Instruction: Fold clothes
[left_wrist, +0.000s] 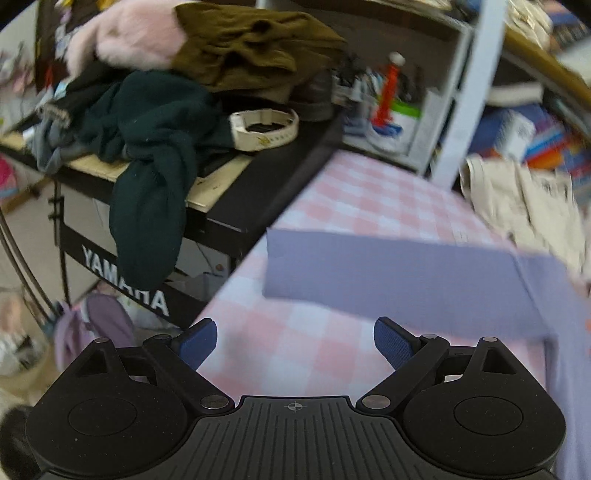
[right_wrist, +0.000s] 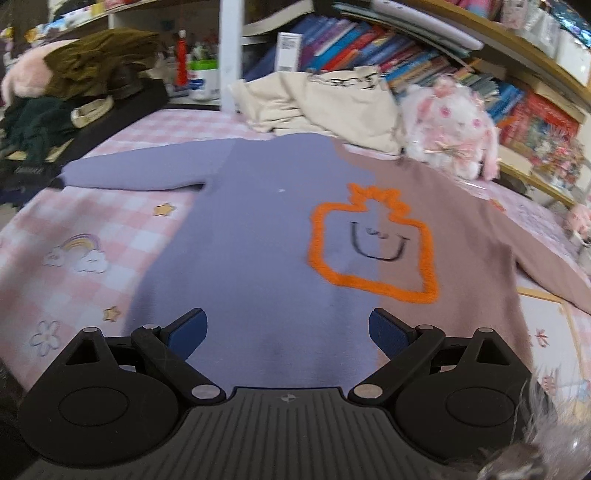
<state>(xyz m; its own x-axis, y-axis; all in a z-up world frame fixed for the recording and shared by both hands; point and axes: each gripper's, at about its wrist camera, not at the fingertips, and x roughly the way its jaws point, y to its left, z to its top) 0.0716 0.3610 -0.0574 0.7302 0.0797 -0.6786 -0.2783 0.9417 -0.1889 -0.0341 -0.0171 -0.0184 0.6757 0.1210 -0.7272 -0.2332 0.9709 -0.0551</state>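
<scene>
A sweater (right_wrist: 266, 229), half lilac and half brownish pink with an orange outlined figure on the chest, lies flat and face up on a pink checked bedsheet (right_wrist: 74, 221). Both its sleeves are spread out to the sides. My right gripper (right_wrist: 288, 332) is open above the sweater's lower hem, with nothing between its fingers. In the left wrist view the lilac sleeve (left_wrist: 388, 266) stretches across the sheet (left_wrist: 295, 347) just ahead of my left gripper (left_wrist: 295, 341), which is open and empty over the bare sheet.
A black keyboard stand (left_wrist: 236, 206) to the left of the bed carries a heap of dark green (left_wrist: 147, 147), olive and pink clothes. A cream garment (right_wrist: 332, 99) and a plush toy (right_wrist: 450, 125) lie at the bed's far side below bookshelves (right_wrist: 369, 48).
</scene>
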